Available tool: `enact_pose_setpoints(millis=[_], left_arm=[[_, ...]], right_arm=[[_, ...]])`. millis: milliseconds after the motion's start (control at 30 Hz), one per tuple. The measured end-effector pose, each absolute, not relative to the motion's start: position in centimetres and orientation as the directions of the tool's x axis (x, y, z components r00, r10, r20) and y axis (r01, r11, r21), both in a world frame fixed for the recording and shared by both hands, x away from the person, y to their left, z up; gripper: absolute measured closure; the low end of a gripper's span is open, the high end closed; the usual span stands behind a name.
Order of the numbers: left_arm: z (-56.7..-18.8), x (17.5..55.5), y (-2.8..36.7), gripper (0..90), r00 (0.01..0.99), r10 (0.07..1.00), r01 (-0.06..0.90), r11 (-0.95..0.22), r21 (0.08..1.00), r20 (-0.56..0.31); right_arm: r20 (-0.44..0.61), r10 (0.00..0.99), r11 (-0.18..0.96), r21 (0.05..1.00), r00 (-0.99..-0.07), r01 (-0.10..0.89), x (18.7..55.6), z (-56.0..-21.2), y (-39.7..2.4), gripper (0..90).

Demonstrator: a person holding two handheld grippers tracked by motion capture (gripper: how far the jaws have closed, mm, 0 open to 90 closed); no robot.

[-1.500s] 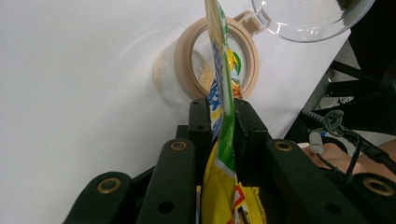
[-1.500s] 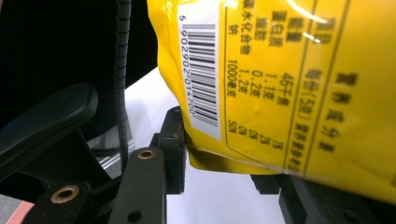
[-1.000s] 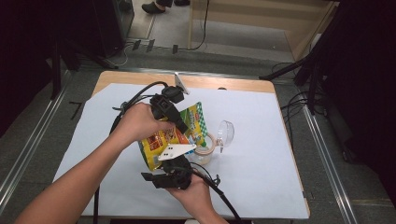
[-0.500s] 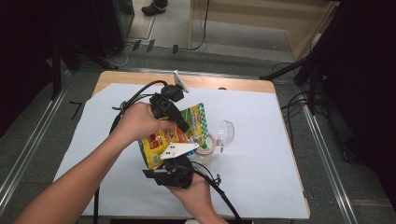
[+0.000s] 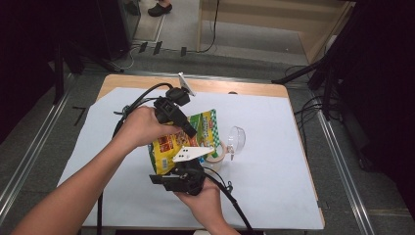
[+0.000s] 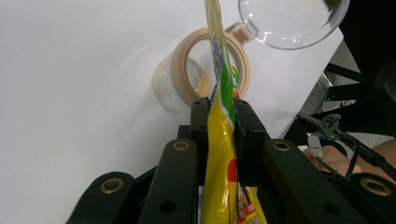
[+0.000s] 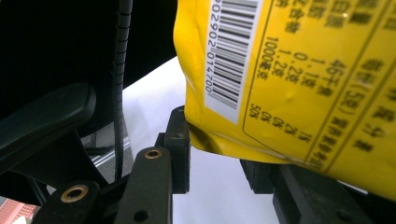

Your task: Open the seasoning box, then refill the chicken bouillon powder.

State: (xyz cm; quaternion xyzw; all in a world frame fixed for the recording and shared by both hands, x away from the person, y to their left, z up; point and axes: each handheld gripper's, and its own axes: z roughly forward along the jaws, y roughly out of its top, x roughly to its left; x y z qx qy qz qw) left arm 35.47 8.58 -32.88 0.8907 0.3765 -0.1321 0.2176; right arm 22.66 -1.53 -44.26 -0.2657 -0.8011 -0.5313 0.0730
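Note:
A yellow and green snack packet [image 5: 169, 147] hangs over a small clear jar with a tan rim [image 5: 219, 155], whose clear lid [image 5: 236, 138] is flipped open to the right. My left gripper [image 5: 192, 132] is shut on the packet's upper part. Its jaws have just eased open slightly, and in the left gripper view the packet [image 6: 223, 154] stays pinched edge-on in the left gripper [image 6: 220, 109], above the jar's mouth [image 6: 180, 77]. My right gripper [image 5: 182, 166], whose jaws have just been closing, grips the packet's lower end. In the right gripper view the barcode side [image 7: 289, 79] sits in the right gripper [image 7: 217, 147].
A white sheet [image 5: 293, 176] covers the wooden table [image 5: 235, 88]. Black cables [image 5: 137, 100] trail from both grippers across the sheet. Metal rails [image 5: 337, 161] run along the floor on each side. The clear lid [image 6: 289, 23] lies beside the jar.

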Motion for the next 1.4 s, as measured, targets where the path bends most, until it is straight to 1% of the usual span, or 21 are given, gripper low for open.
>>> enact_pose_setpoints(millis=[100, 167, 233, 433, 567, 633, 833, 1100, 1200, 1333, 1400], left_arm=[[-32.83, 35.47, 8.63, 82.6, 0.686, 0.615, 0.726, -0.619, 0.3, -0.389], [-32.72, 35.47, 8.76, 83.0, 0.686, 0.62, 0.726, -0.615, 0.307, -0.379], [-32.65, 35.48, 8.89, 83.2, 0.684, 0.625, 0.729, -0.61, 0.31, -0.377], [-32.54, 35.45, 9.05, 83.9, 0.683, 0.635, 0.73, -0.609, 0.309, -0.361], [-32.51, 35.42, 8.99, 84.1, 0.683, 0.637, 0.73, -0.608, 0.311, -0.358], [-32.43, 35.33, 8.86, 83.9, 0.684, 0.635, 0.729, -0.61, 0.31, -0.359], [-32.38, 35.38, 8.74, 82.2, 0.684, 0.637, 0.729, -0.605, 0.32, -0.355], [-32.38, 35.54, 8.8, 81.7, 0.673, 0.638, 0.74, -0.595, 0.315, -0.375], [-32.28, 35.51, 8.85, 81.7, 0.674, 0.636, 0.739, -0.594, 0.318, -0.376], [-32.24, 35.54, 9.07, 81.8, 0.669, 0.644, 0.743, -0.586, 0.323, -0.371], [-32.19, 35.55, 9.11, 81.7, 0.67, 0.643, 0.743, -0.586, 0.324, -0.371]], right_arm=[[0.387, 0.355, 0.304, 0.813, -0.851, 0.496, 22.7, -44.25, -1.5, 67.2], [0.361, 0.364, 0.326, 0.814, -0.859, 0.481, 22.79, -44.24, -1.41, 63.7], [0.342, 0.371, 0.342, 0.814, -0.863, 0.47, 22.82, -44.16, -1.33, 62.9], [0.303, 0.383, 0.376, 0.812, -0.873, 0.447, 22.69, -44.04, -1.02, 65.3], [0.305, 0.384, 0.378, 0.809, -0.871, 0.45, 22.69, -43.98, -1.03, 68.2], [0.324, 0.376, 0.372, 0.805, -0.868, 0.461, 22.78, -43.97, -1.09, 69.5], [0.336, 0.37, 0.356, 0.81, -0.866, 0.466, 22.71, -43.86, -1.12, 69.5], [0.359, 0.349, 0.351, 0.807, -0.866, 0.476, 22.86, -43.77, -1.12, 70.5], [0.359, 0.351, 0.347, 0.808, -0.865, 0.476, 22.86, -43.72, -1.03, 70.2], [0.355, 0.347, 0.356, 0.807, -0.868, 0.472, 22.97, -43.74, -0.82, 66.1], [0.351, 0.344, 0.361, 0.807, -0.871, 0.468, 22.97, -43.67, -0.76, 65.8]])
